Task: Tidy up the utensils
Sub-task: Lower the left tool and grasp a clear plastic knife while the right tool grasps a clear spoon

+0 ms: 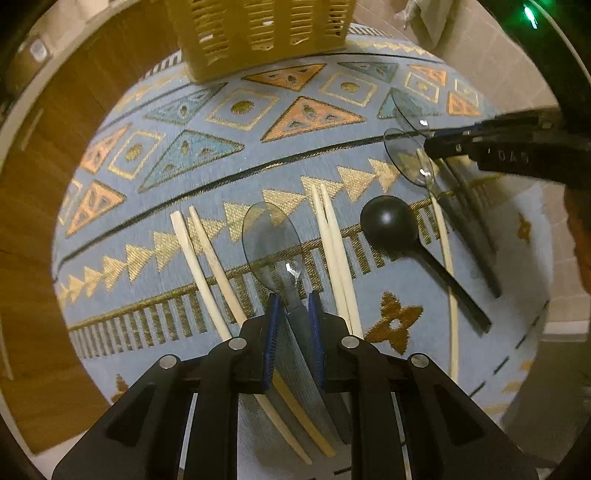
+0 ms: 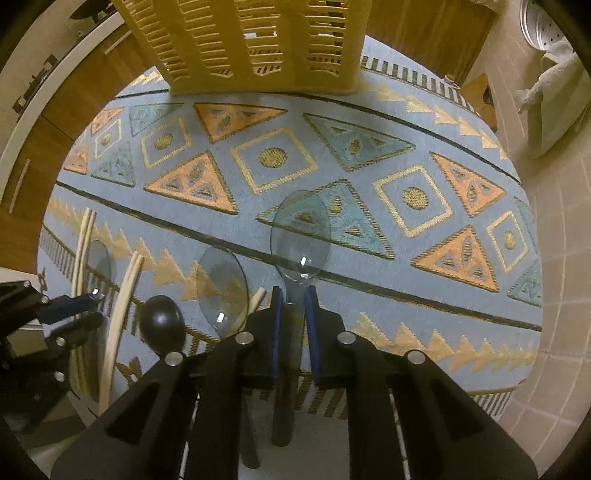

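My left gripper (image 1: 293, 306) is shut on the neck of a clear plastic spoon (image 1: 271, 243), whose bowl points away over the blue patterned mat (image 1: 221, 155). The right gripper (image 2: 293, 301) is shut on the neck of another clear spoon (image 2: 301, 236). A third clear spoon (image 2: 221, 284) lies just left of it, beside a black spoon (image 2: 162, 321). Cream chopstick pairs (image 1: 207, 258) (image 1: 334, 251) flank the left gripper's spoon. The black spoon (image 1: 388, 221) lies further right. Each gripper shows in the other's view: right gripper (image 1: 430, 142), left gripper (image 2: 92, 310).
A yellow slotted basket (image 1: 258, 33) (image 2: 243, 40) stands at the mat's far edge. A single cream chopstick (image 1: 448, 266) and dark handles (image 1: 476, 229) lie at the right. Wooden cabinet fronts (image 1: 37, 221) stand at the left, and tiled floor (image 2: 554, 332) lies to the right.
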Tool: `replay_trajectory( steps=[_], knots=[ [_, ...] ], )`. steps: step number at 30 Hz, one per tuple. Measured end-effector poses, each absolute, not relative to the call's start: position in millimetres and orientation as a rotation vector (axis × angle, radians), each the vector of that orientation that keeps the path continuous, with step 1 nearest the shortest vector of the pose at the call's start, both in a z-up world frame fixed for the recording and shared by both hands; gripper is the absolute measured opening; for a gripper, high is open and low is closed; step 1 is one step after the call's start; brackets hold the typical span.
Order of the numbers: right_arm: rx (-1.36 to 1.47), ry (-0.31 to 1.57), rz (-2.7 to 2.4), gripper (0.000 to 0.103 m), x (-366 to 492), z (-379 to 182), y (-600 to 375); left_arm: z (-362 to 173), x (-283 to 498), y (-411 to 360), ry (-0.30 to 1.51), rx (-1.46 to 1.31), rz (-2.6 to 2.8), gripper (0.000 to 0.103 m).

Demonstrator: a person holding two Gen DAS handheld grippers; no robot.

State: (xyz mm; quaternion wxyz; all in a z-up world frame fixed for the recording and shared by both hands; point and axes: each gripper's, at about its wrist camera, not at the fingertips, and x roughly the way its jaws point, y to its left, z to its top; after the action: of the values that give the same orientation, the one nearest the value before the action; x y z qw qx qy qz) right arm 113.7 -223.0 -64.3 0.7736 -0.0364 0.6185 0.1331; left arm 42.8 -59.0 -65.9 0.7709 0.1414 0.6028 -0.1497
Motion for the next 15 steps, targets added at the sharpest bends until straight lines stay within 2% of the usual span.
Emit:
replay_trajectory(
  steps=[4,5,15],
  knots=[
    [-0.069,1.295,0.292,0.01,102.9,-57.6,-223.5,-64.2,29.1,-74.6,1.232,0.393,-0.311,0.007],
    [-0.066,1.275,0.294,0.01,99.4,-53.7,-224.5,-61.5,26.7,-75.2,1.213,0.385,-0.321,0.002],
    [0.046,1.126,0.357,0.01,71.3,-19.9,-256.3,-42.5,22.7,-49.2,1.111,0.158,-0.39,0.001]
  ],
)
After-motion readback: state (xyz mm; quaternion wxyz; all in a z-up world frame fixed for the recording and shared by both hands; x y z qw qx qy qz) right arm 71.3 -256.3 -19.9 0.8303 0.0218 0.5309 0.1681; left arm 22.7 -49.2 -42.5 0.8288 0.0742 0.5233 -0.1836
